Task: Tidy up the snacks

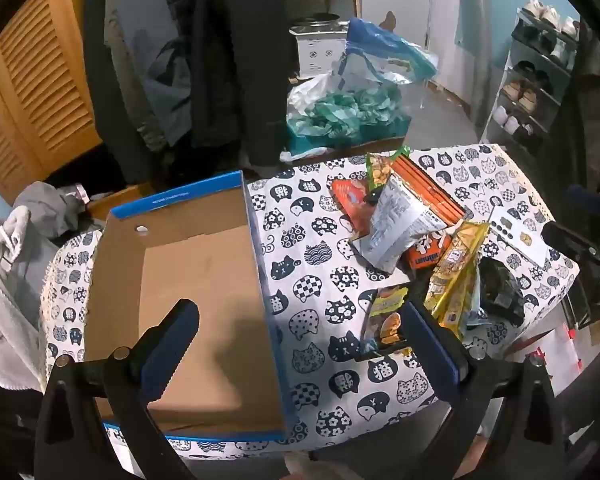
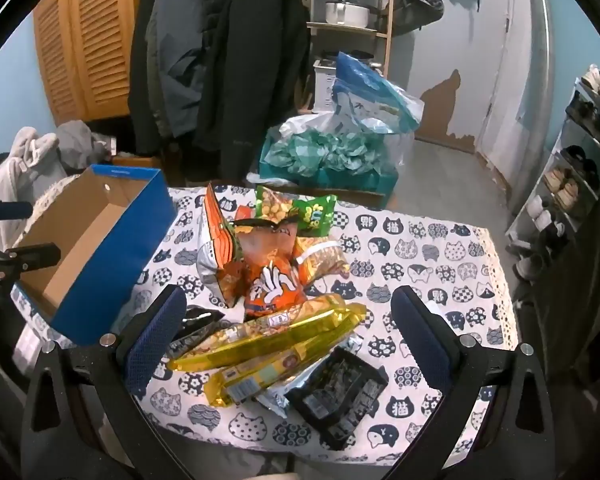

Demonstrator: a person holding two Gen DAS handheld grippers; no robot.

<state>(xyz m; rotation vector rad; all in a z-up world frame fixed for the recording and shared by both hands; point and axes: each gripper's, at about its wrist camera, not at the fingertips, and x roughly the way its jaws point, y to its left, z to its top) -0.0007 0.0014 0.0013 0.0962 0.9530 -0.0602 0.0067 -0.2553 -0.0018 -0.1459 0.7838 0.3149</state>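
Note:
An empty blue cardboard box (image 1: 204,280) sits on the left of a table covered by a cat-print cloth (image 1: 320,240); it also shows in the right wrist view (image 2: 112,248). A pile of snack bags lies to its right: a silver bag (image 1: 400,220), orange packs (image 2: 276,276), green bags (image 2: 296,210), gold packs (image 2: 276,336) and a black pack (image 2: 340,392). My left gripper (image 1: 300,344) is open and empty above the box's right wall. My right gripper (image 2: 288,332) is open and empty above the gold packs.
Coats (image 1: 228,60) hang behind the table. A teal box of plastic bags (image 2: 332,152) stands on the floor beyond. A shoe rack (image 2: 572,184) is at the right. Grey clothes (image 1: 16,260) lie at the left. Louvered wooden doors (image 1: 32,92) are at back left.

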